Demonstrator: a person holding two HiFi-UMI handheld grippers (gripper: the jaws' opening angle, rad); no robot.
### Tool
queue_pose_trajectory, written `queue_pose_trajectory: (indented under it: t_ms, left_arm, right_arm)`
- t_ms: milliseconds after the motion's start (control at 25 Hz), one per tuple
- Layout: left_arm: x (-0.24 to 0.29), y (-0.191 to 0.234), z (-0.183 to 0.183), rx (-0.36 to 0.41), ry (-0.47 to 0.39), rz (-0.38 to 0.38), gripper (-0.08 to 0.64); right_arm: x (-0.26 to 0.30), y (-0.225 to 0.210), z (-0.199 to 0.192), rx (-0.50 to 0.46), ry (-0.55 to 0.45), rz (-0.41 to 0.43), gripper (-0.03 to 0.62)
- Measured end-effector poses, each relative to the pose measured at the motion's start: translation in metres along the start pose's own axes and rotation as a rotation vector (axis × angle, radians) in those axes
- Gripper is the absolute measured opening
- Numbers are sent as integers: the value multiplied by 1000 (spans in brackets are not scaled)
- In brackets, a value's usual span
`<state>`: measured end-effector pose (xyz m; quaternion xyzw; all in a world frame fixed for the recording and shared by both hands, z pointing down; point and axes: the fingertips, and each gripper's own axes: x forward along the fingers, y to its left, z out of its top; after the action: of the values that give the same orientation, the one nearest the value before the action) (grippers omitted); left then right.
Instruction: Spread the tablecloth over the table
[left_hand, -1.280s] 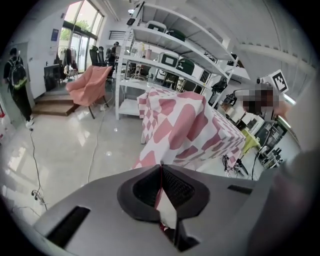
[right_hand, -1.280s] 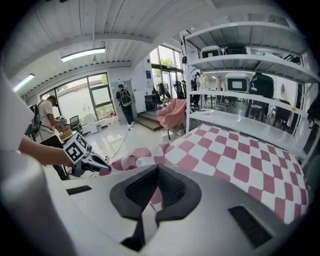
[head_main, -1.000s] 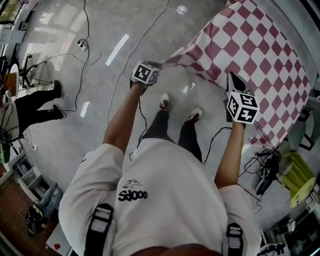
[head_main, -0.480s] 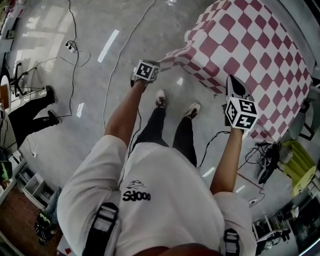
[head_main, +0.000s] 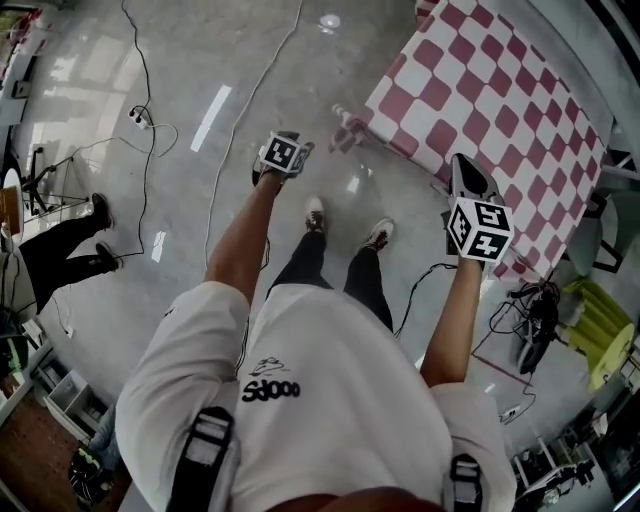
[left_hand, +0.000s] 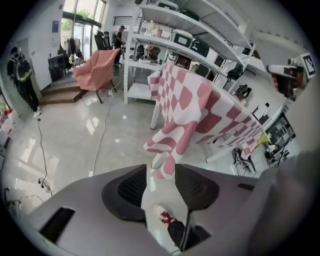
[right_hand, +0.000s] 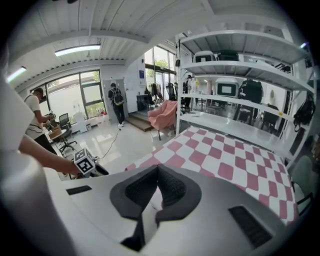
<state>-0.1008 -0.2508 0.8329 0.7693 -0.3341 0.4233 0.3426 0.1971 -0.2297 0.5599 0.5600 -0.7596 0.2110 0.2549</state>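
Glossy grey floor (head_main: 150, 280) with light glare, loose cables (left_hand: 103, 132) trailing across it, and a power strip (head_main: 137, 114) at the left. White open shelving (right_hand: 235, 70) loaded with gear runs along one wall. A pink armchair (right_hand: 164, 114) sits by low steps (left_hand: 60, 95) under tall daylit windows (right_hand: 82, 95). White ribbed ceiling with a lit strip light (right_hand: 77, 50), and a yellow-green chair (head_main: 600, 345) at the right edge.

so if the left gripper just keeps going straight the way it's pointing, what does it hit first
Most likely the hanging corner of the tablecloth. It dangles straight ahead of the left gripper, whose jaws stand apart with nothing between them. The view does not show how close the jaw tips are to the cloth.
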Motion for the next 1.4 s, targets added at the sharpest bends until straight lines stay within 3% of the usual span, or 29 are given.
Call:
queue_pose_trajectory:
  t_ms: [160, 280, 480, 640, 920, 1120, 1400]
  left_arm:
    - [-47, -5, 55, -14, -147, 43, 108]
    - [-88, -24, 110, 34, -287, 38, 74]
    - [-163, -78, 195, 185, -545, -4, 52]
    - [-210, -118, 246, 315, -679, -12, 38]
    - [-283, -173, 286, 429, -827, -15, 34]
    - [-330, -200, 314, 479, -923, 3, 34]
    - [-371, -232, 323, 512, -1013, -1, 34]
  right_arm:
    - [-25, -14, 29, -20, -62, -22, 18]
    - [-43, -27, 53, -48, -117, -42, 18]
    - [-70, -43, 92, -111, -195, -70, 18]
    - [-91, -51, 129, -147, -272, -99, 18]
    - [-129, -47, 169, -220, -375, -134, 18]
    - [-142, -47, 185, -235, -419, -143, 18]
    - [-164, -41, 203, -279, -456, -145, 18]
